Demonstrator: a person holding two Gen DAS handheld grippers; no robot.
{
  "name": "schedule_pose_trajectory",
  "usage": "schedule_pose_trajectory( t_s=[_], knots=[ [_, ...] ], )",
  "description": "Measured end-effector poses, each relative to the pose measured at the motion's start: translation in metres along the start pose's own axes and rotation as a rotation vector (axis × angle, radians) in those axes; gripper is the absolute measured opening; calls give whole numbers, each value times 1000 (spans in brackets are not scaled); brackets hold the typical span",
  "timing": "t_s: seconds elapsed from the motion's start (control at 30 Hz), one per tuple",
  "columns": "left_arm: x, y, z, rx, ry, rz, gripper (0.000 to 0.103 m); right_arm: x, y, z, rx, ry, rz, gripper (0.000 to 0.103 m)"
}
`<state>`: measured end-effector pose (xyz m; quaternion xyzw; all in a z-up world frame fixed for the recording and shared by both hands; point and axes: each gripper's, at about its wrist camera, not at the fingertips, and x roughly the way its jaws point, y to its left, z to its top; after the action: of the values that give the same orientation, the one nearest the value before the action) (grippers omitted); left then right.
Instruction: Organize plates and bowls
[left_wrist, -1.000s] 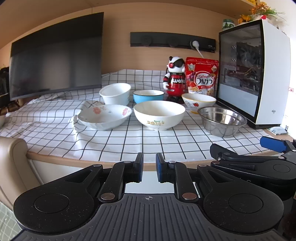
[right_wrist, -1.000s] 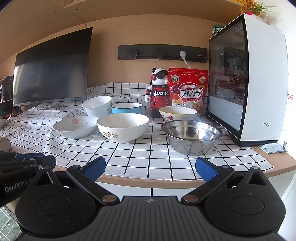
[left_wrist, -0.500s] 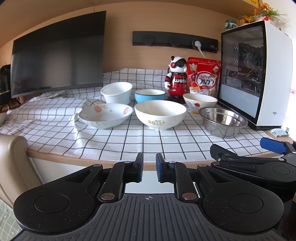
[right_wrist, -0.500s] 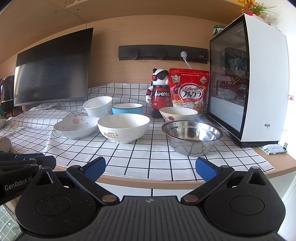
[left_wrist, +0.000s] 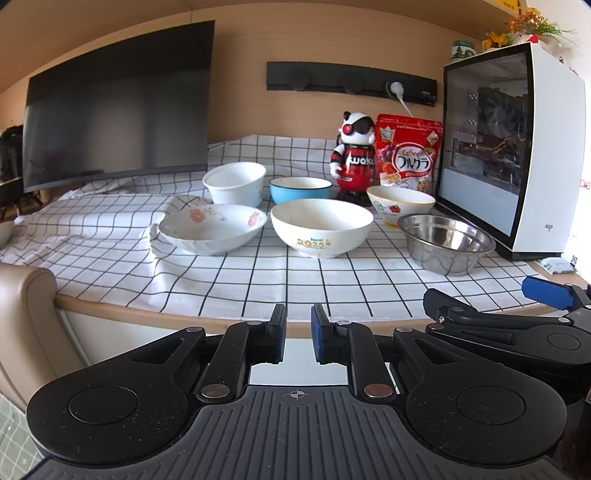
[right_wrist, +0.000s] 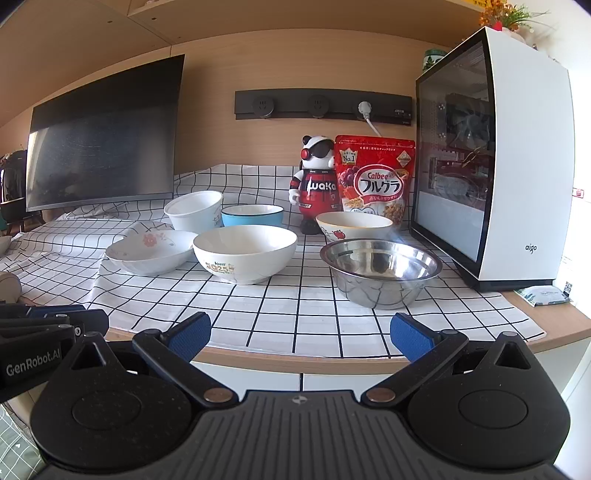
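Several bowls stand on a checked cloth: a flowered shallow dish (left_wrist: 212, 232) (right_wrist: 151, 251), a large white bowl (left_wrist: 321, 227) (right_wrist: 245, 253), a steel bowl (left_wrist: 445, 242) (right_wrist: 380, 271), a plain white bowl (left_wrist: 235, 182) (right_wrist: 194, 212), a blue bowl (left_wrist: 300, 189) (right_wrist: 252, 216) and a strawberry-print bowl (left_wrist: 400, 203) (right_wrist: 352, 227). My left gripper (left_wrist: 297, 338) is nearly shut and empty, in front of the counter edge. My right gripper (right_wrist: 301, 332) is open and empty, also short of the edge; it shows in the left wrist view (left_wrist: 532, 295).
A dark monitor (left_wrist: 118, 103) stands at the back left. A white PC case (right_wrist: 491, 162) stands at the right. A panda figure (right_wrist: 317, 184) and a red cereal bag (right_wrist: 375, 181) stand behind the bowls. A beige chair arm (left_wrist: 26, 295) is at the left.
Both grippers have drifted slightly; the view of the bowls has shifted a little. Jaw openings are unchanged.
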<state>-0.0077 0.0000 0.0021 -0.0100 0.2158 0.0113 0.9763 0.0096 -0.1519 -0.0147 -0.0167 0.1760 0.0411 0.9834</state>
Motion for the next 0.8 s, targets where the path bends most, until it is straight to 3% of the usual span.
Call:
schedule_pose_trajectory(
  t_s=[0.8],
  knots=[
    [-4, 5, 1, -13, -2, 8, 17, -4, 7, -1, -10, 3, 0, 103]
  ],
)
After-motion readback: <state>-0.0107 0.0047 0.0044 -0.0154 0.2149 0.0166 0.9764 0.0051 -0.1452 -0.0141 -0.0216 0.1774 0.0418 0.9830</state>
